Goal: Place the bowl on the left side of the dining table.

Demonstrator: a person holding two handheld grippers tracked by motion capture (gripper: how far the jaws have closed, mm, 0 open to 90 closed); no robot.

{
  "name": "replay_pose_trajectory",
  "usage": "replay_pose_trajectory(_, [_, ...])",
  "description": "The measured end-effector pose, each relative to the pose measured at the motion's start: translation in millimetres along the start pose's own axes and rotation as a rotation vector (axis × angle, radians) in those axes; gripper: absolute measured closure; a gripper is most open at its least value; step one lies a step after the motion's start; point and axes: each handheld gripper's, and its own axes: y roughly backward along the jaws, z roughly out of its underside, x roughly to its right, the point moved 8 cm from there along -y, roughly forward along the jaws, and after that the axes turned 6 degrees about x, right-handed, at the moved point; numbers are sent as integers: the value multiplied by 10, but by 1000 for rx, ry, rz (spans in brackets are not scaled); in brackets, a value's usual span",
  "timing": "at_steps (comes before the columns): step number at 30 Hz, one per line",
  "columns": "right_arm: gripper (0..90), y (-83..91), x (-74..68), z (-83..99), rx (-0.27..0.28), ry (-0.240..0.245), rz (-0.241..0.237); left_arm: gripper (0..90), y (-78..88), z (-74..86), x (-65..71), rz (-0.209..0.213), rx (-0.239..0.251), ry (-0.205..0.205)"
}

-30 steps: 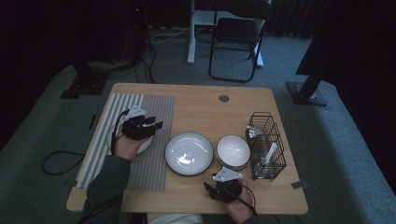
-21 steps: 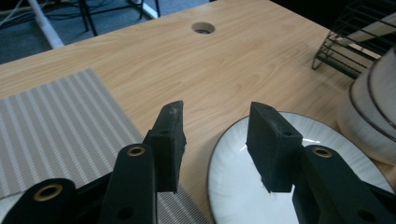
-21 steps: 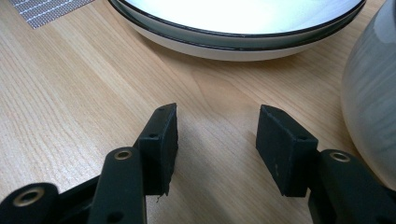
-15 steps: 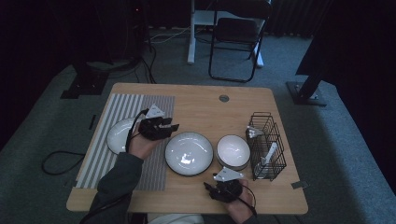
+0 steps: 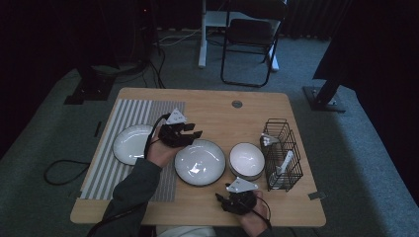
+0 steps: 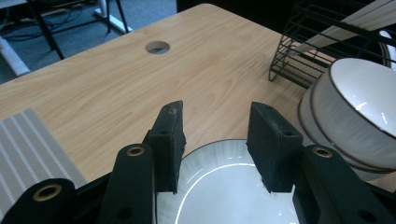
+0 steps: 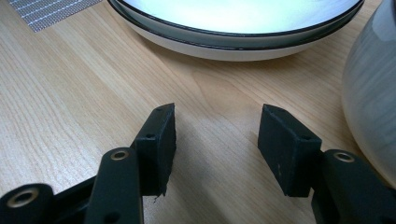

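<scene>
Jaws of the left gripper gape empty over the large plate; the high view adds the right gripper, empty, jaws just widening.

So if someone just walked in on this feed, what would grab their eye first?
Probably the white dishes in a row: a plate on the striped mat, a big plate mid-table, a bowl beside the black wire rack. Then the left gripper, jaws open, over the big plate's far rim.
</scene>
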Motion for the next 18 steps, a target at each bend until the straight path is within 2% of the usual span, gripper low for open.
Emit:
replay_pose_trajectory(14, [457, 0, -1, 1, -2, -1, -1, 566, -224, -153, 328, 68, -11, -59])
replay_pose_trajectory(18, [456, 0, -2, 1, -2, -2, -2, 566, -280, -191, 402, 82, -7, -61])
